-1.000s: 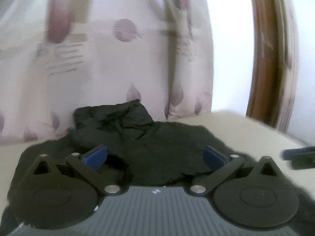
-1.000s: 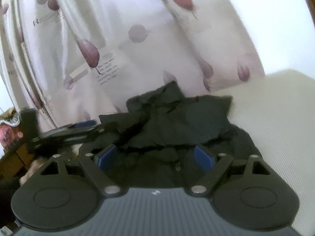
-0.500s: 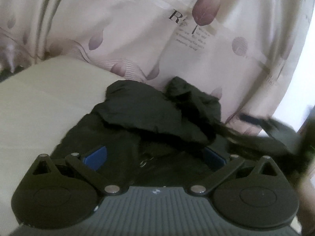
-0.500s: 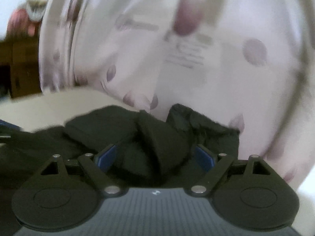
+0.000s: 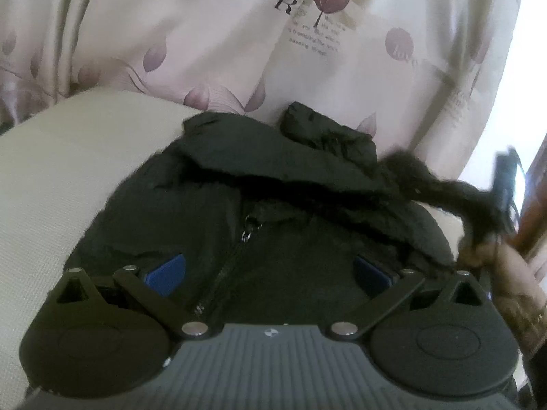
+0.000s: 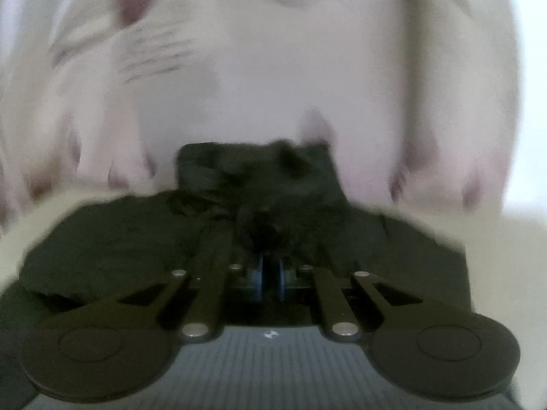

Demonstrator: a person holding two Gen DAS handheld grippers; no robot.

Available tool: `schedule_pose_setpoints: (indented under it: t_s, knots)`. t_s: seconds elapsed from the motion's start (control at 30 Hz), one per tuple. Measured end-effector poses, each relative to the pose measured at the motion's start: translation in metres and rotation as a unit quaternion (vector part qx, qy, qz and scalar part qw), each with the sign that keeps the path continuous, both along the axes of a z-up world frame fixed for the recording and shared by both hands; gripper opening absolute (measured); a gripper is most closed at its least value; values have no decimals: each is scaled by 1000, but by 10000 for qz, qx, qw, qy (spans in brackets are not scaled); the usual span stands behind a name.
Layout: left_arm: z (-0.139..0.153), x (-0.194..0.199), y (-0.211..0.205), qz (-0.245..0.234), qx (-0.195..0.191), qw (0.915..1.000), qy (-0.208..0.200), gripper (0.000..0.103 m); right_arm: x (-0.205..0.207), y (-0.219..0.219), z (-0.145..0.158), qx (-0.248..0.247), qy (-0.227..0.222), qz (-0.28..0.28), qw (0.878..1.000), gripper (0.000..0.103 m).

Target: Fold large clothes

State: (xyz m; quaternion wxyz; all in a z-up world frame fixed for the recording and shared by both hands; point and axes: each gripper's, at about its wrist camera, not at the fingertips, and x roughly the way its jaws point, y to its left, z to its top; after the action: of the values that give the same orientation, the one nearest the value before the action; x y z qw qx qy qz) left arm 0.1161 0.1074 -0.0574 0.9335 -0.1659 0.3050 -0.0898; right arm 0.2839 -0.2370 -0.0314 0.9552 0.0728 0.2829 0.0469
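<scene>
My right gripper [image 6: 271,278] has just snapped its jaws narrow onto a dark fold of the black jacket [image 5: 273,239], which lies crumpled on the cream bed [image 5: 68,171]. Left gripper [image 5: 270,273] hovers with jaws wide over the zipper [image 5: 246,234]. It looks soft, bulky and floppy; I'd pinch hems or shoulders.

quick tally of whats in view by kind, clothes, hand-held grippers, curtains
black jacket: 1
hand-held grippers: 2, the left hand-held gripper and the right hand-held gripper
leaf-print curtain: 1
total: 4
</scene>
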Motion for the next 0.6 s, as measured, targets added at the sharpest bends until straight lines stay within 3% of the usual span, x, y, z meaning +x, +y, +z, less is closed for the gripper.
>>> schedule_pose_setpoints:
  t_s: [0.13, 0.2, 0.3, 0.33, 0.37, 0.4, 0.53, 0.57, 0.6]
  knots:
    - [-2, 0, 1, -18, -69, 10000, 17, 103, -19, -44, -24, 1090, 329, -305, 9930, 9]
    - [-2, 0, 0, -32, -8, 10000, 27, 103, -23, -65, -40, 2034, 498, -298, 9774, 13]
    - [-3, 0, -1, -15, 56, 10000, 42, 103, -29, -96, -60, 3307, 653, -571, 9398, 47]
    - [-3, 0, 0, -6, 64, 10000, 46, 103, -32, -104, -63, 3552, 586, -659, 9306, 67]
    - [-3, 0, 0, 9, 69, 10000, 63, 103, -36, -112, -63, 3756, 464, -783, 9223, 79]
    - [-4, 2, 0, 22, 65, 9999, 87, 103, -41, -119, -62, 3889, 307, -887, 9165, 80]
    - [-8, 10, 3, 121, 11, 9997, 227, 103, -31, -131, -50, 3668, 239, -990, 9247, 81]
    - [-8, 13, 4, 161, -33, 9995, 276, 103, -26, -129, -48, 3536, 252, -952, 9302, 81]
    - [-8, 15, 5, 190, -74, 9993, 307, 103, -13, -121, -44, 3107, 348, -857, 9460, 80]
